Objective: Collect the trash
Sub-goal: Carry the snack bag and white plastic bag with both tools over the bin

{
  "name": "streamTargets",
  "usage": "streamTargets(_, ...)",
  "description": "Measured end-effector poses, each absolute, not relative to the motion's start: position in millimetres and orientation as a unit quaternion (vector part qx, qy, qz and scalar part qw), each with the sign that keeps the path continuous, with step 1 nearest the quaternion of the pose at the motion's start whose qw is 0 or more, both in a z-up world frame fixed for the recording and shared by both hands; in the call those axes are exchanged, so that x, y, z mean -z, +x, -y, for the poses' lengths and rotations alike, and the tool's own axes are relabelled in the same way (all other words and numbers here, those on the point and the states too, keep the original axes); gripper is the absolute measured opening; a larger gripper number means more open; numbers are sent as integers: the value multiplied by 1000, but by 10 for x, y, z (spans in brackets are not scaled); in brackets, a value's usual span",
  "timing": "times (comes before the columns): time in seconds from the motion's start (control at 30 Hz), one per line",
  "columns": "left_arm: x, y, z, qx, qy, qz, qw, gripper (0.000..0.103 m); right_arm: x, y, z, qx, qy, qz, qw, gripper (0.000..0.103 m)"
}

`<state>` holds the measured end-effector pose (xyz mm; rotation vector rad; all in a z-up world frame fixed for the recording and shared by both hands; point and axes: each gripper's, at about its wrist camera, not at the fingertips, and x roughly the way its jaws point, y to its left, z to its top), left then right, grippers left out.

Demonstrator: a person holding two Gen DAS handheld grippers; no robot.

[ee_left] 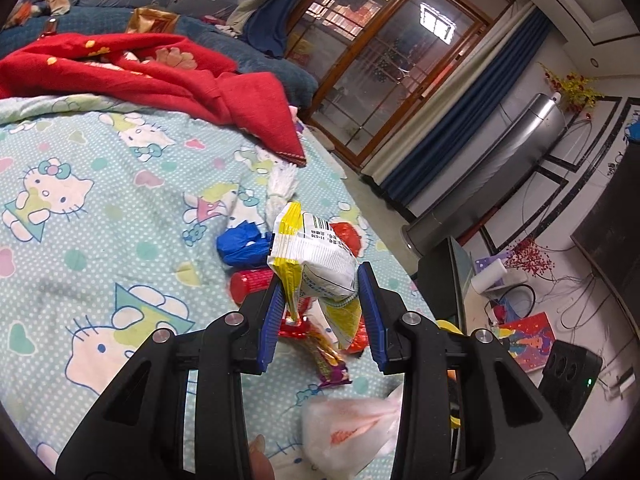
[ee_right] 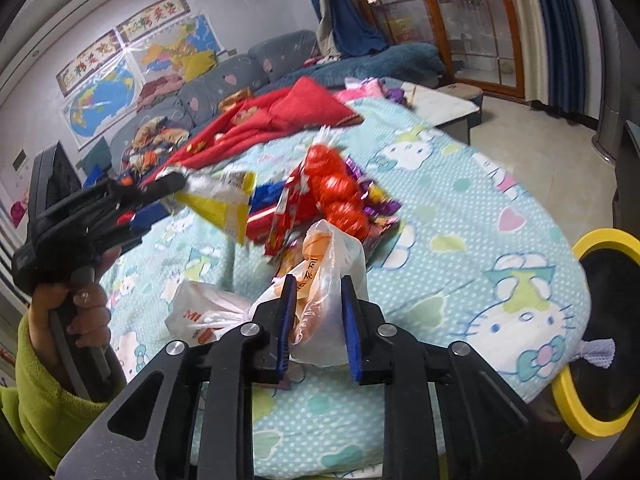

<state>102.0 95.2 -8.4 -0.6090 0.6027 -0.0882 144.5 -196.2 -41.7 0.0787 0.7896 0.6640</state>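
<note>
The wrapper (ee_left: 310,258) is pinched in the left gripper (ee_left: 322,316), lifted over the bed (ee_left: 100,240). The bag (ee_right: 332,280) is held by the right gripper (ee_right: 318,324), at about five o'clock from the wrapper, close by.

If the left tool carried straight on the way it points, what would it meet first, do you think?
The left tool already holds the white-and-yellow wrapper. Straight ahead, it would probably first reach the red tube and blue wrapper on the bedsheet, though depth is unclear.
</note>
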Motion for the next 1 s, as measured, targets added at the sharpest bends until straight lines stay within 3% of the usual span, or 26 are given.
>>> streamTargets(1.0,-29,1071,-199,116,-238,-306,915,29,-14,1841,3144,-180,159,-297,924,19)
